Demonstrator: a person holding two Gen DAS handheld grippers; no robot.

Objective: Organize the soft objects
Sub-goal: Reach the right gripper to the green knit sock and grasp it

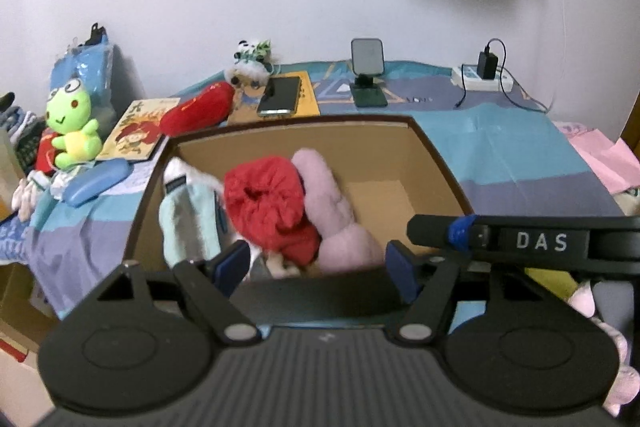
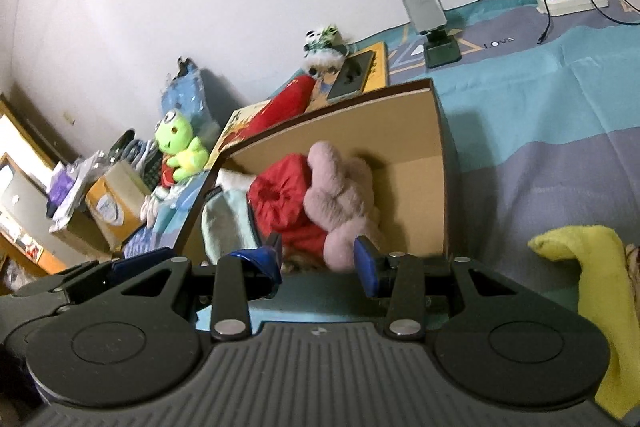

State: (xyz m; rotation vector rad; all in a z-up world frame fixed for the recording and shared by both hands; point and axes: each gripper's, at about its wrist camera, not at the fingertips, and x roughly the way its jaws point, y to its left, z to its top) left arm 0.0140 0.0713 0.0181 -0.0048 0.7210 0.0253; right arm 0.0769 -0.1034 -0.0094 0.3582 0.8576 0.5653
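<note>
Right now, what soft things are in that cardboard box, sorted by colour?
Red: 1
Pink: 1
Pale mint and white: 1
Total: 3 visible in the box; anything beneath them is hidden.

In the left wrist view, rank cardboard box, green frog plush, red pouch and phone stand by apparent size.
1. cardboard box
2. red pouch
3. green frog plush
4. phone stand

The pouch sits nearer the camera than the frog, so that pair is unsure.
</note>
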